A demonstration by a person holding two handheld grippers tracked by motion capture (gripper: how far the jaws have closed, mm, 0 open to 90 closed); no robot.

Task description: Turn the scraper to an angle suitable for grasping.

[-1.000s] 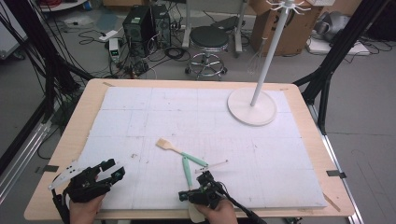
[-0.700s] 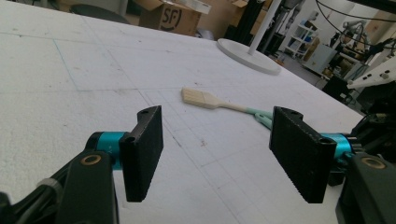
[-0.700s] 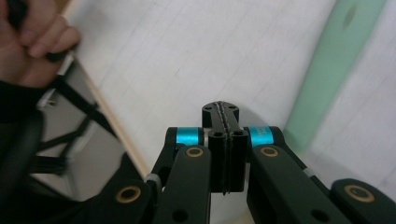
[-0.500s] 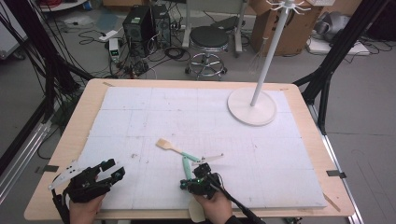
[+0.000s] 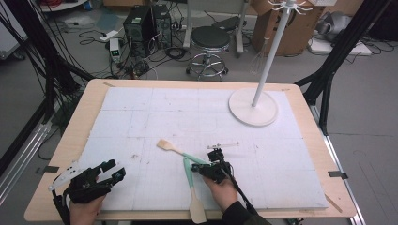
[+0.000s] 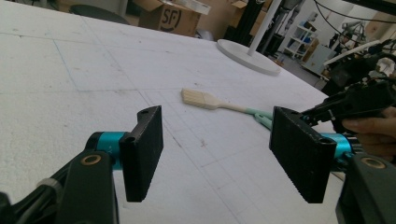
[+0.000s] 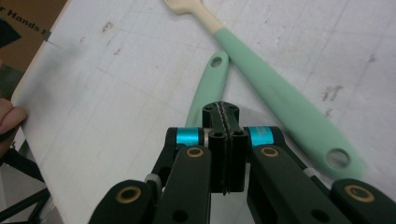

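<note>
Two mint-handled utensils lie crossed near the front of the white foam board (image 5: 141, 112): a brush (image 5: 165, 145) with pale bristles and a spatula (image 5: 197, 210) whose pale head points at the front edge. My right gripper (image 5: 209, 164) hovers low over their handle ends, shut, with nothing between its jaws. In the right gripper view the shut tips (image 7: 226, 109) sit just behind the spatula handle's hole (image 7: 217, 60), with the brush handle (image 7: 280, 98) to their right. My left gripper (image 5: 114, 169) rests at the front left, open and empty (image 6: 224, 154), facing the brush (image 6: 201, 99).
A white stand with a round base (image 5: 253, 108) occupies the far right of the board. A thin pale stick (image 5: 224, 145) lies just beyond the right gripper. The wooden table edge (image 5: 61, 154) frames the board. Stool, boxes and cables sit on the floor behind.
My right hand has moved away from the front edge, bringing its shut gripper over the handle ends and uncovering the spatula's head. The left gripper and both utensils have stayed put.
</note>
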